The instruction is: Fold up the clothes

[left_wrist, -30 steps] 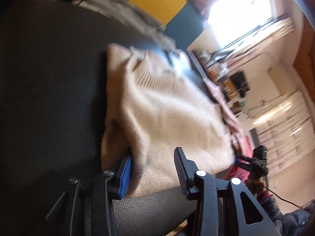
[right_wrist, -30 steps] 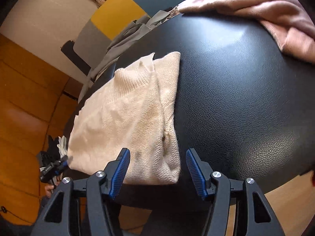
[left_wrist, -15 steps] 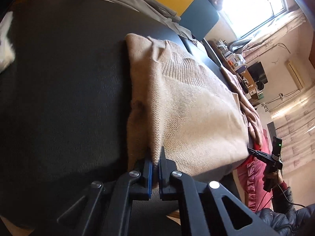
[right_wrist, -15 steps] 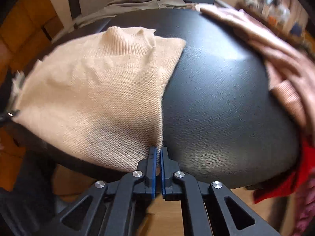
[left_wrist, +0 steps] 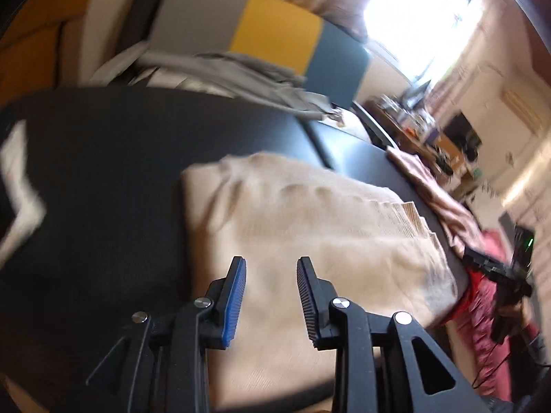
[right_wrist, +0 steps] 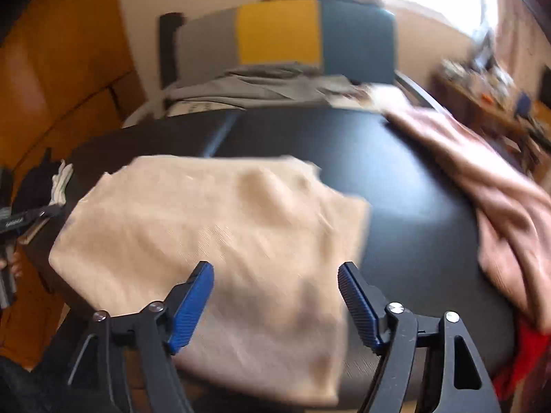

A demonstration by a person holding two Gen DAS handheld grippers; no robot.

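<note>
The cream sweater [left_wrist: 310, 234] lies folded on the near part of the black table [left_wrist: 103, 172]. The left gripper [left_wrist: 270, 296] hangs above it, jaws partly apart, holding nothing. The right gripper [right_wrist: 275, 304] gapes wide over its near edge, also empty

— What is carrying the load?

— A black table [right_wrist: 413, 186] with a leather-like grain is bearing everything.

— What is lying on it?

— A cream sweater [right_wrist: 220, 234] is lying folded at the near edge, slightly overhanging it. A pink garment [right_wrist: 496, 192] is lying along the right side, apart from the sweater. Grey clothing [right_wrist: 248, 89] is sitting heaped at the far edge. Both views are blurring.
</note>
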